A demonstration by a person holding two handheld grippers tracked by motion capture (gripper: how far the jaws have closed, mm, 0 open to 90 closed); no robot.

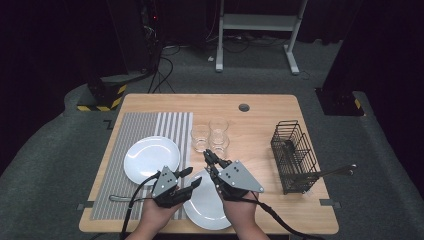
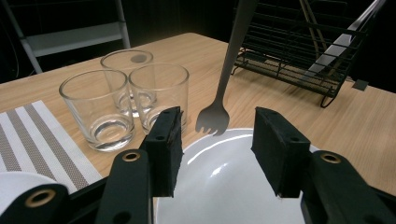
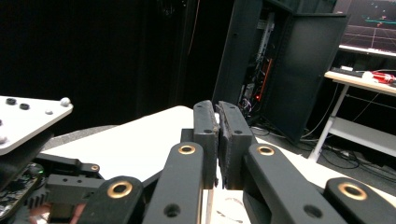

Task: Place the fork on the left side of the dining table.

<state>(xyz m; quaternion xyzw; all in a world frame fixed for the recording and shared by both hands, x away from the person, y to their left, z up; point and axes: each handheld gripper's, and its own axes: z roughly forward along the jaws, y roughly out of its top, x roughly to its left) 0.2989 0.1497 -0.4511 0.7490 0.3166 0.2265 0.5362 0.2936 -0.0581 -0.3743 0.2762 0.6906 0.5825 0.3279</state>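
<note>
- Two white plates [image 1: 150, 156] on my desk [image 1: 265, 107], one on the striped placemat [image 1: 134, 131], one just right of it.
- Three clear glasses [image 1: 209, 136], clustered right of the placemat.
- One black wire rack [image 1: 294, 155], far right of the placemat.
- One fork [image 2: 223, 79], held in my right gripper [image 1: 210, 161].
- Two grippers, counting my left gripper [image 1: 192, 177].

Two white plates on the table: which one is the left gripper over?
The near plate, at the table's front edge beside the striped mat; the left gripper hangs above its rim. The other plate lies farther back on the mat.
</note>
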